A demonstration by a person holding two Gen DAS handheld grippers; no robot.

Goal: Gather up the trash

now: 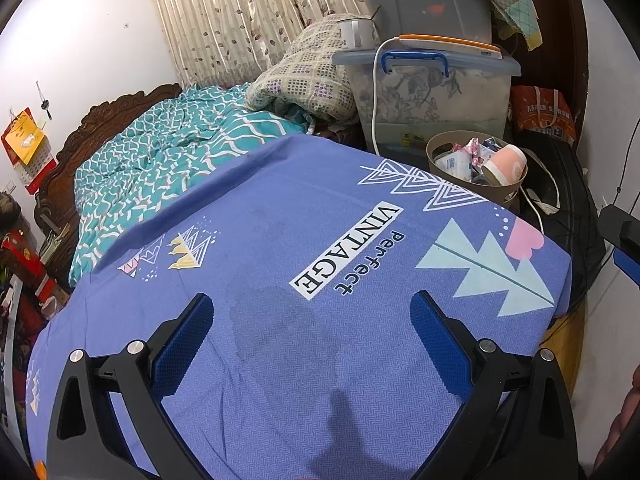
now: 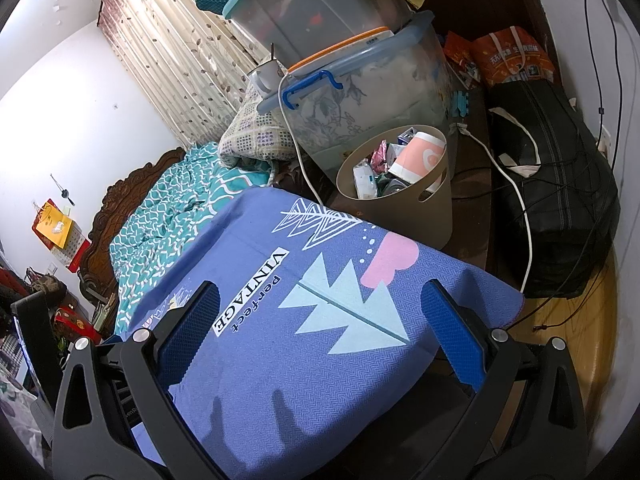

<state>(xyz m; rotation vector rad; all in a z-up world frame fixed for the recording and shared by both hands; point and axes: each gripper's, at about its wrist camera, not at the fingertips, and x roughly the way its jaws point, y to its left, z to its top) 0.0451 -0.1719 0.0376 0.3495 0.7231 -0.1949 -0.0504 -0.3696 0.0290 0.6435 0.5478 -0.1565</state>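
Trash fills the tan bin (image 2: 400, 200) standing just past the far corner of the bed: a pink and white paper cup (image 2: 418, 158) lies tilted on top, with a white wipes packet (image 2: 365, 180) and a crumpled pink wrapper (image 2: 379, 156) beside it. Both grippers hang over the blue bedsheet (image 1: 280, 340), well short of the bin. The left gripper (image 1: 312, 312) has its blue-padded fingers (image 1: 186, 336) spread wide with nothing between them, only sheet showing below. The right gripper (image 2: 320, 304) is likewise spread wide and holds nothing; its fingers (image 2: 454, 340) frame the pale blue leaf print and the "Perfect VINTAGE" lettering on the sheet. In the left view the bin (image 1: 472, 184) sits beyond the sheet's far right corner with the cup (image 1: 506, 166) at its rim. Beyond the sheet lies a rumpled teal quilt (image 1: 160, 160), and a folded checked blanket (image 1: 304, 76) leans against a clear storage box (image 1: 432, 92) with a blue handle. A white mug (image 1: 356, 34) stands on the box lid, and a white cable (image 1: 375, 92) trails down its front. A large black bag (image 2: 560, 200) sits on the floor to the right of the bin, and a patterned curtain (image 1: 224, 12) hangs behind the bed.
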